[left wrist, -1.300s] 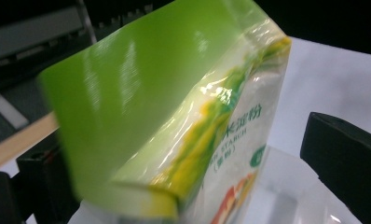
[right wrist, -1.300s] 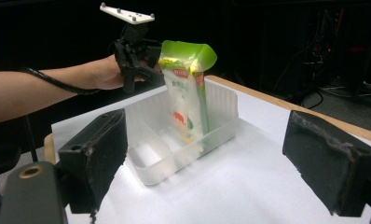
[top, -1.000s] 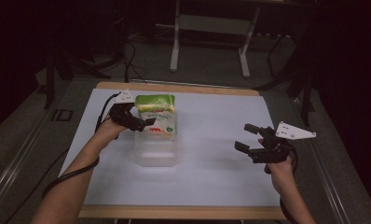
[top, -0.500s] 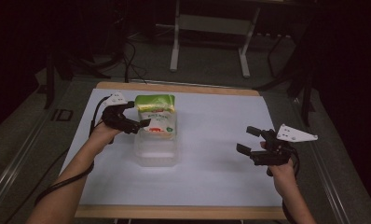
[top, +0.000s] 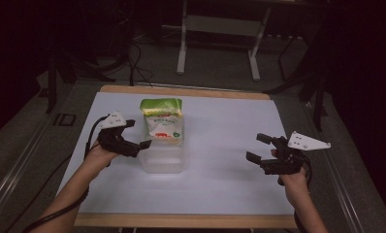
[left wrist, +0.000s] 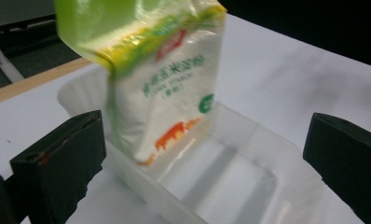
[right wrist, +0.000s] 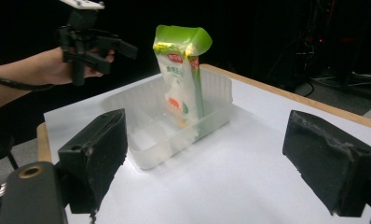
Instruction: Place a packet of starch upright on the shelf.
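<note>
pouch (left wrist: 160,88) top cropped, print blurred

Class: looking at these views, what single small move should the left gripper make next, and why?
Probably draw the left gripper a little further from the pouch: its jaws are open, holding nothing, and the pouch stands upright in the clear container unaided.

The tabletop (top: 220,121) is white with a wooden edge along its near and far sides. One thing lies directly on it: a clear plastic tub (top: 163,158), left of the middle. A green and white pouch (top: 162,121) stands upright inside the tub at its far end. The rest of the white surface is bare.
</note>
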Tool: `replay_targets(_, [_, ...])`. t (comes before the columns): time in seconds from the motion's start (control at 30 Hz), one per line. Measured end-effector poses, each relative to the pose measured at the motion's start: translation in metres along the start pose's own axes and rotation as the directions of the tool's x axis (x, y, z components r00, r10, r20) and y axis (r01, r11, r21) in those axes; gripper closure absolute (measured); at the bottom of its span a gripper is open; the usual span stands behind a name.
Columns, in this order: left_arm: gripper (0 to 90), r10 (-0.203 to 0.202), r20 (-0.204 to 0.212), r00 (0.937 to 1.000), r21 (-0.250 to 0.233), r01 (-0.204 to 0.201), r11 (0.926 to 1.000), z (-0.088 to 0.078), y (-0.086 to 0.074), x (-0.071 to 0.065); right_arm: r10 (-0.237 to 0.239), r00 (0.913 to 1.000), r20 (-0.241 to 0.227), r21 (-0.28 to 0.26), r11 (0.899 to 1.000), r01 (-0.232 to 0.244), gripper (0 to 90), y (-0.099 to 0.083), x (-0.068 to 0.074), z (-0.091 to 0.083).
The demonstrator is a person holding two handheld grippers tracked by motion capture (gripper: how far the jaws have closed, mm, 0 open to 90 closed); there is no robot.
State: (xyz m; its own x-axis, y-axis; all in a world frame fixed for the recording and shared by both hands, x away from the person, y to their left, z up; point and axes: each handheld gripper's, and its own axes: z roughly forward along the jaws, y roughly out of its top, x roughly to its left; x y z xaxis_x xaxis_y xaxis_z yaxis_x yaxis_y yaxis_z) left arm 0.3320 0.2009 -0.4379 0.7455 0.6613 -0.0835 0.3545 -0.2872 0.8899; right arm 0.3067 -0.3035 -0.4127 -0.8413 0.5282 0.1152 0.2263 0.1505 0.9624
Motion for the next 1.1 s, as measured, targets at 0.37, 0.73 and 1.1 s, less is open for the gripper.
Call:
replay_targets(0.37, [0.0, 0.036, 0.016, 0.9992, -0.051, -0.035, 0.9981, -0.013, -0.017, -0.028, -0.007, 1.0000, 0.001, -0.005, 1.000, 0.007, 13.7, -0.002, 0.002, 0.000])
replay_targets(0.73, [0.0, 0.099, 0.117, 0.9882, -0.095, -0.088, 0.9916, -0.014, -0.023, -0.070, -0.004, 1.0000, -0.004, 0.008, 1.000, 0.004, 13.7, -0.007, 0.004, 0.000])
replay_targets(1.1, [0.0, 0.165, 0.222, 0.9610, -0.111, -0.143, 0.9834, -0.003, -0.024, -0.106, 0.000, 0.9997, -0.026, 0.027, 1.000, 0.001, 13.7, -0.012, 0.007, 0.007])
